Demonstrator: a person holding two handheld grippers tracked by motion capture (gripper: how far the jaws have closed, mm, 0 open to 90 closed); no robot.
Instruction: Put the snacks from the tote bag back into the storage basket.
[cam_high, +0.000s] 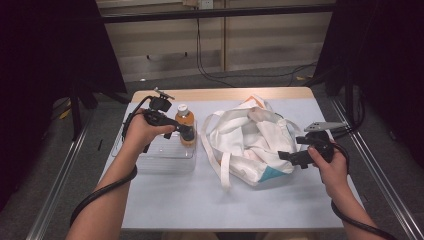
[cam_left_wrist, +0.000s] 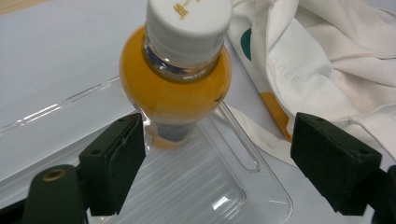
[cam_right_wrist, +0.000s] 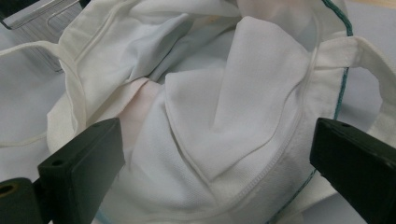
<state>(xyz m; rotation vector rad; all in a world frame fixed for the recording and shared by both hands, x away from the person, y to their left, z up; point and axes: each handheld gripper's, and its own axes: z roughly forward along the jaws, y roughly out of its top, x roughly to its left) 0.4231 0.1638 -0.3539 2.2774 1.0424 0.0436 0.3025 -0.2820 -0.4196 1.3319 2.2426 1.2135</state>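
One orange bottle (cam_left_wrist: 175, 88) stands in the clear tray (cam_left_wrist: 196, 186); both tools gape, left (cam_left_wrist: 219, 154), right (cam_right_wrist: 215, 163).

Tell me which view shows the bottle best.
The left gripper view: the bottle sits close between the left tool's open jaws, white cap and orange drink sharp, standing in the clear tray. The high view shows it small and far. The right gripper view looks at the white bag.

Orange bottle (cam_left_wrist: 175, 88), white cap (cam_left_wrist: 188, 23); white bag (cam_right_wrist: 224, 107).
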